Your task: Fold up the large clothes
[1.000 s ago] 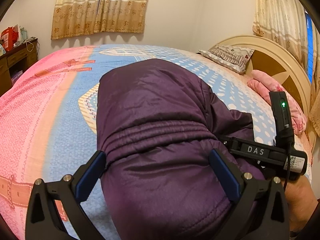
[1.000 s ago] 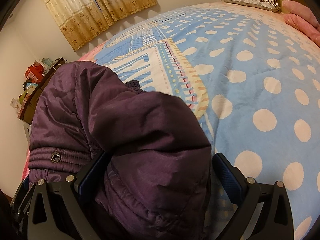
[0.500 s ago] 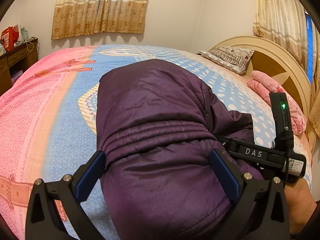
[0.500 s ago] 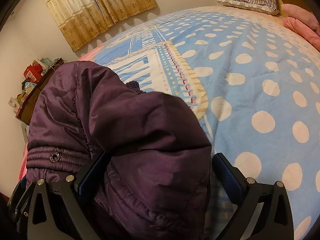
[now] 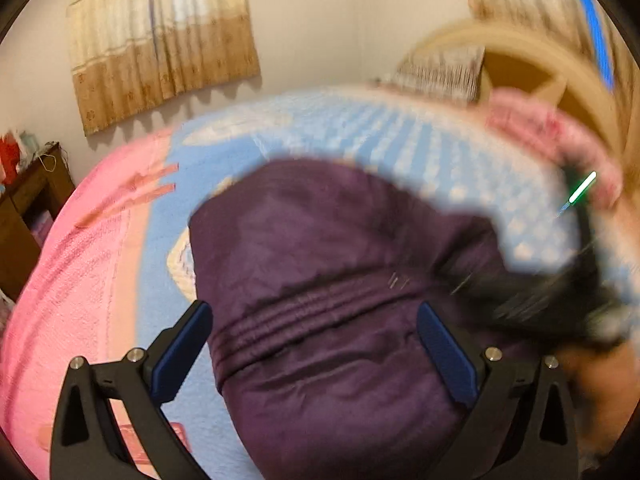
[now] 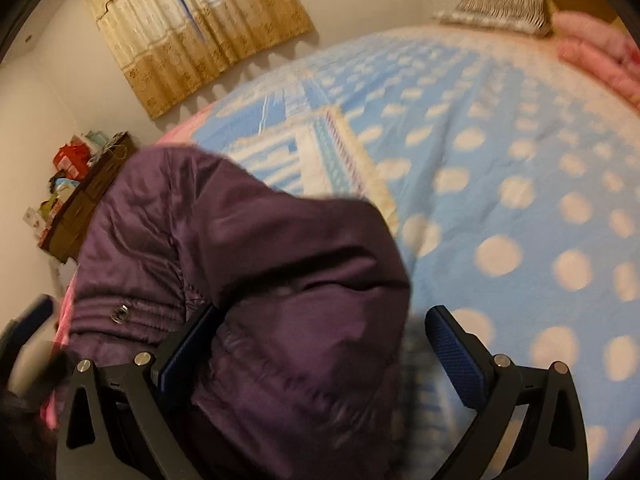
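A dark purple padded jacket (image 5: pixel 320 260) lies bunched on the bed (image 5: pixel 100 260), its elastic hem facing the left wrist view. My left gripper (image 5: pixel 314 356) is open, with the jacket's bulk filling the space between its blue pads. In the right wrist view the jacket (image 6: pixel 240 260) shows a metal snap on its hem. My right gripper (image 6: pixel 320 352) is open too; the cloth rests against its left pad, while its right pad stands over the dotted bedspread (image 6: pixel 520 200). In the left wrist view the right gripper's body (image 5: pixel 540 304) is a dark blur beside the jacket, held by a hand (image 5: pixel 600 380).
A patterned pillow (image 5: pixel 440 72) and a folded pink blanket (image 5: pixel 552 132) lie by the curved headboard (image 5: pixel 540 60). A wooden desk (image 5: pixel 24 208) with clutter stands left of the bed. Curtains (image 5: pixel 160 40) hang on the far wall. Open bedspread extends beyond the jacket.
Both views now blur with motion and show more wall, so the jacket sits lower in each. The finger openings look unchanged. The right gripper streaks in the left view.
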`<control>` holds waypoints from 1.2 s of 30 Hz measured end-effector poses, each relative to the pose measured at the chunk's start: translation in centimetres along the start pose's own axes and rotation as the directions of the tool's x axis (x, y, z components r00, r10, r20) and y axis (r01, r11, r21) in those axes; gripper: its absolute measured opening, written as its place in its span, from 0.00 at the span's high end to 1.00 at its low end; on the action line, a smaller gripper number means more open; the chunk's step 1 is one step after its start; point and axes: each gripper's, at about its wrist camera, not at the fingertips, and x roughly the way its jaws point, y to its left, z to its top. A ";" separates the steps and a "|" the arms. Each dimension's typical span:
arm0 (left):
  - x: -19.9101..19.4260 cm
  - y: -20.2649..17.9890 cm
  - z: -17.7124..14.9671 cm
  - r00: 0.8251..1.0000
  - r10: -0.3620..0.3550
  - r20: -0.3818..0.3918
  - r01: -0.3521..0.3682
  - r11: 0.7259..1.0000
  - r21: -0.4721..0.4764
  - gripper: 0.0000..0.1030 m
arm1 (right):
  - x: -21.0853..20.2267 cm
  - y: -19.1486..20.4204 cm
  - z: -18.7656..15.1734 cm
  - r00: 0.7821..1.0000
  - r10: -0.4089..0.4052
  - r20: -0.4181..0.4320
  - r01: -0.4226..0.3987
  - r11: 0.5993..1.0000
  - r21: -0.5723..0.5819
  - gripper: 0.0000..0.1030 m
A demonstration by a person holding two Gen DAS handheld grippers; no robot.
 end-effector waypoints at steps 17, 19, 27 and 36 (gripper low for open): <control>1.4 3.8 -2.8 0.995 -0.098 0.028 0.102 0.980 -0.173 0.00 | 5.9 -0.4 0.8 0.976 0.131 -0.173 -0.120 0.990 0.070 0.02; 0.3 4.5 -2.9 0.991 -0.126 0.045 0.132 0.975 -0.178 0.00 | 5.0 -1.2 0.7 0.975 0.151 -0.164 -0.138 0.986 0.089 0.02; 0.0 9.6 -6.2 0.943 -0.334 0.016 0.302 0.831 -0.467 0.00 | 3.2 -2.2 -0.2 0.963 0.187 -0.196 -0.161 0.977 0.142 0.02; 4.1 9.9 -8.6 0.794 -0.604 0.068 0.490 0.570 -0.660 0.00 | 4.5 -4.6 -1.4 0.913 0.351 -0.208 -0.289 0.916 0.278 0.02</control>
